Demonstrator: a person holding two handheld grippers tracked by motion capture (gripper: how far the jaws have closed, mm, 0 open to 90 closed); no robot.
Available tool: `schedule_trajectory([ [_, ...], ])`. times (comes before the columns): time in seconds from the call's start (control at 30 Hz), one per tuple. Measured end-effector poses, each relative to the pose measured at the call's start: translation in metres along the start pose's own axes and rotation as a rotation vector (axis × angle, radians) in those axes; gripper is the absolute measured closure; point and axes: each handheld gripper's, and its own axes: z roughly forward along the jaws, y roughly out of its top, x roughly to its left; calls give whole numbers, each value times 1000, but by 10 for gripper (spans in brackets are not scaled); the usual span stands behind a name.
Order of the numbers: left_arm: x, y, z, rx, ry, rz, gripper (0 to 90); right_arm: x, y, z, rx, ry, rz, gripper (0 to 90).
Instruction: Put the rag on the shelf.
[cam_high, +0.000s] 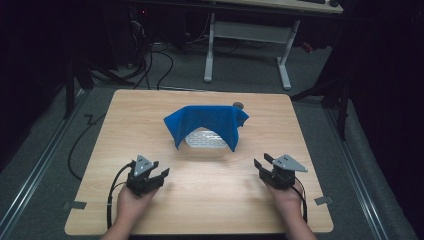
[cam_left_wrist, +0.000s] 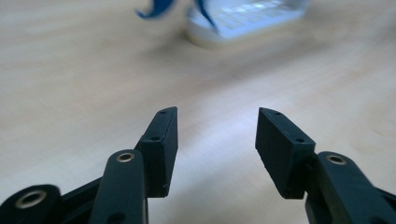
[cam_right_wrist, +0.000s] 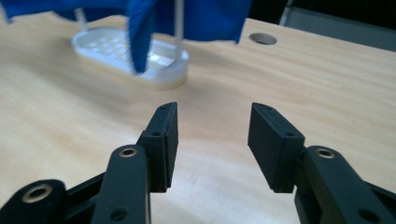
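Blue cloth (cam_high: 207, 121) draped over white rack (cam_high: 206, 140) at desk (cam_high: 150, 115) centre. Left tool (cam_high: 159, 173) at 7 o'clock, right tool (cam_high: 263, 164) at 5 o'clock, both held wide open, empty. Cloth judged soft, light; hanging corners best pinched.

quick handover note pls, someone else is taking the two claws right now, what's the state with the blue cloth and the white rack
Left claw: open, holding nothing, low over the near-left of the table.
Right claw: open, holding nothing, near-right.
Blue cloth: draped over the white rack at mid-table, hanging down on both sides; the rack's base shows beneath it.
Done: nothing that can be told from how things lie; neither claw touches the cloth.
Left: likely reach in and grasp the cloth, probably by its hanging edges.
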Motion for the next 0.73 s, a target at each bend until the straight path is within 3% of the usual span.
schedule_trajectory([
  [0.07, -12, -8, -5, 31, -26, 17, 493, 6, -6, -6, 23, 28, 2, 508],
  [0.1, -22, -13, -10, 42, -23, 56, 484, 14, -13, -13, 42, 38, -15, 503],
  [0.3, -40, -16, -19, 14, -14, 125, 461, 29, -22, -33, 52, 32, -28, 515],
  [0.43, -35, -15, -17, 12, -27, 93, 460, 27, -22, -31, 56, 12, -7, 524],
  [0.73, -28, -15, -18, 3, -23, 64, 455, 25, -24, -27, 67, 16, 3, 504],
])
